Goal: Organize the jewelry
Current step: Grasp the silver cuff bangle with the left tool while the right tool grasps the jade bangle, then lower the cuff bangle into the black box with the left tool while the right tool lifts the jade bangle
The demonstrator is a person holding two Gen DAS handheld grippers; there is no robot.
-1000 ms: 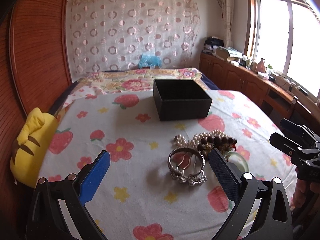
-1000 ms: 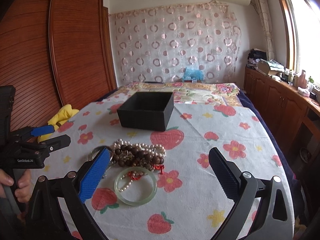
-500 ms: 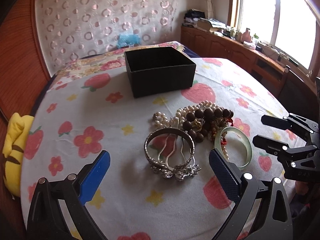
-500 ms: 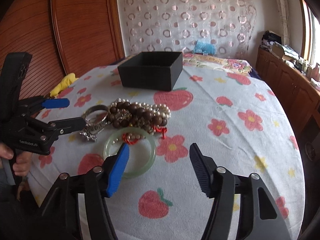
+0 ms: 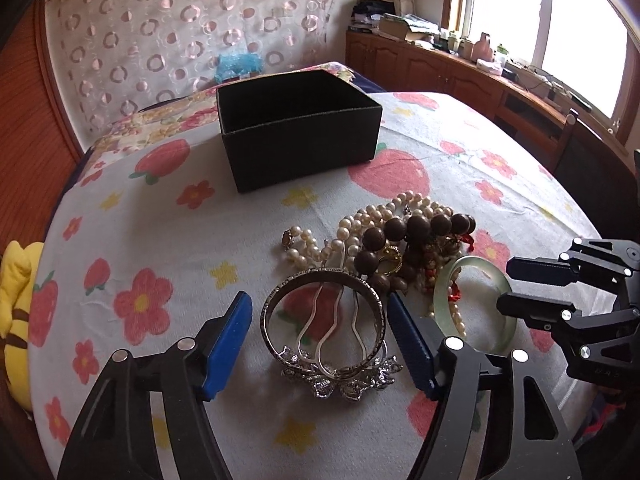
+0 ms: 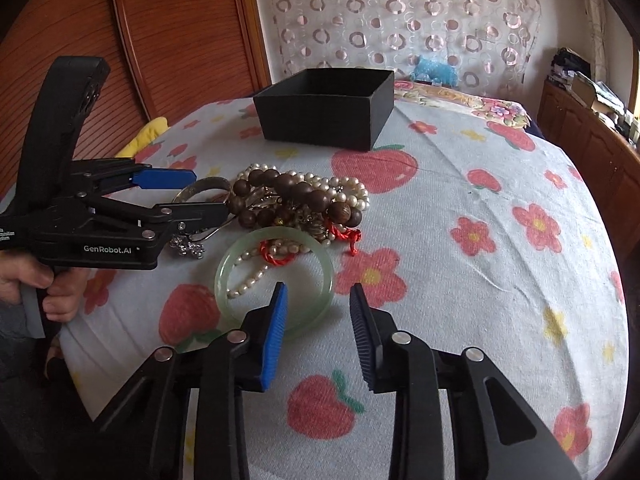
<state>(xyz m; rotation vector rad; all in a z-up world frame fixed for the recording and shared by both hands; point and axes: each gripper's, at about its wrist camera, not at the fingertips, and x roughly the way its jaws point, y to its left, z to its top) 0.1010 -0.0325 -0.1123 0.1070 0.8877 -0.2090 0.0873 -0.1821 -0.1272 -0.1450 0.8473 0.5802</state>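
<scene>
Jaws of the left gripper (image 5: 320, 338) are closing around the silver bangle (image 5: 323, 320), one pad either side, apparently not yet pressing. The right gripper (image 6: 318, 334), also closing, straddles the near rim of the jade bangle (image 6: 274, 280). Both rings are stiff and slippery; jade is brittle, so pinch across the band. Beads (image 5: 404, 236) tangle just behind; the box (image 5: 298, 130) waits beyond.

A tangled heap of jewelry (image 5: 384, 264) is seen on the floral cloth, an open black box (image 5: 298, 136) set at twelve o'clock.
</scene>
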